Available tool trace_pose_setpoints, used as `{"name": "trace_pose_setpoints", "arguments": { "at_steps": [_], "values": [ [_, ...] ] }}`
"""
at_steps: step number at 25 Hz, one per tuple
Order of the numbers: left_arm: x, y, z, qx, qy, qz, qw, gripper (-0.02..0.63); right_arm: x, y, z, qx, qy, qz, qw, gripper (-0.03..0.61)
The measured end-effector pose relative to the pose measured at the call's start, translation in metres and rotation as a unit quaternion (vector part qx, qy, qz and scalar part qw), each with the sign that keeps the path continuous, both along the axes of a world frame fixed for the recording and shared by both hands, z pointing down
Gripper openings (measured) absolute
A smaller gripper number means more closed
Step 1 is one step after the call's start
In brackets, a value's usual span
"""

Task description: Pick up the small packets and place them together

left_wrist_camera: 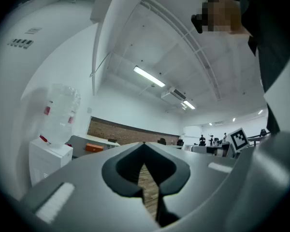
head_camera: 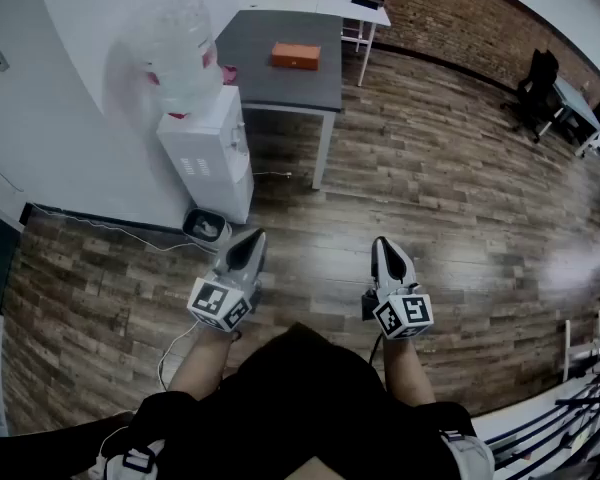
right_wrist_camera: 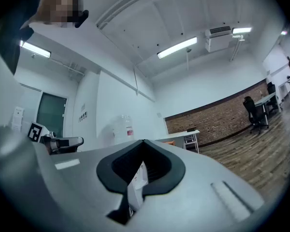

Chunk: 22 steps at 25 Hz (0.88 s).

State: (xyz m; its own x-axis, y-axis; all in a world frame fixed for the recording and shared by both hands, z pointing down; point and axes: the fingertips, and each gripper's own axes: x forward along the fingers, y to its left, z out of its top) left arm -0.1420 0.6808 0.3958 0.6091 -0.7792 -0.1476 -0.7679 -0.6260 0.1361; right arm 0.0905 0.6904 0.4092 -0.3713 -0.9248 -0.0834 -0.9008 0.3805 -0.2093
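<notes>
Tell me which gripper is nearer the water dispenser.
Left. In the head view the left gripper is just below and right of the water dispenser; the right gripper is farther right, past the left one.

water dispenser (head_camera: 205, 153) nr grey table (head_camera: 280, 83) w/ orange box (head_camera: 295, 56)

Two grippers show in the head view, the left gripper (head_camera: 255, 236) and the right gripper (head_camera: 382, 243), and each carries one marker cube, the left cube (head_camera: 220, 303) and the right cube (head_camera: 404, 315). One water dispenser (head_camera: 210, 153) bears one clear bottle (head_camera: 180, 53), with one small white bin (head_camera: 207, 228) at its foot. There are two counters: one grey counter (head_camera: 280, 83) with one orange box (head_camera: 295, 56) on it, and one white counter (head_camera: 330, 3) with one dark item (head_camera: 367, 1). One black office chair (head_camera: 535, 93) shows clearly at far right.
</notes>
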Motion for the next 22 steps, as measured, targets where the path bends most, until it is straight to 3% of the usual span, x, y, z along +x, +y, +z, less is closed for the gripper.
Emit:
{"name": "trace_pose_setpoints", "arguments": {
  "at_steps": [5, 11, 22],
  "values": [
    [-0.001, 0.006, -0.005, -0.016, 0.049, 0.012, 0.9986, 0.0, 0.004, 0.011, -0.003, 0.013, -0.001, 0.004, 1.0, 0.0],
    [-0.009, 0.016, -0.007, -0.028, 0.073, 0.006, 0.9969, 0.0, 0.001, 0.02, 0.002, 0.003, -0.007, 0.005, 1.0, 0.0],
    [-0.017, 0.018, -0.009, -0.007, 0.032, 0.003, 0.9995, 0.0, -0.014, 0.022, -0.005, 0.0, -0.02, -0.009, 1.0, 0.002]
  ]
}}
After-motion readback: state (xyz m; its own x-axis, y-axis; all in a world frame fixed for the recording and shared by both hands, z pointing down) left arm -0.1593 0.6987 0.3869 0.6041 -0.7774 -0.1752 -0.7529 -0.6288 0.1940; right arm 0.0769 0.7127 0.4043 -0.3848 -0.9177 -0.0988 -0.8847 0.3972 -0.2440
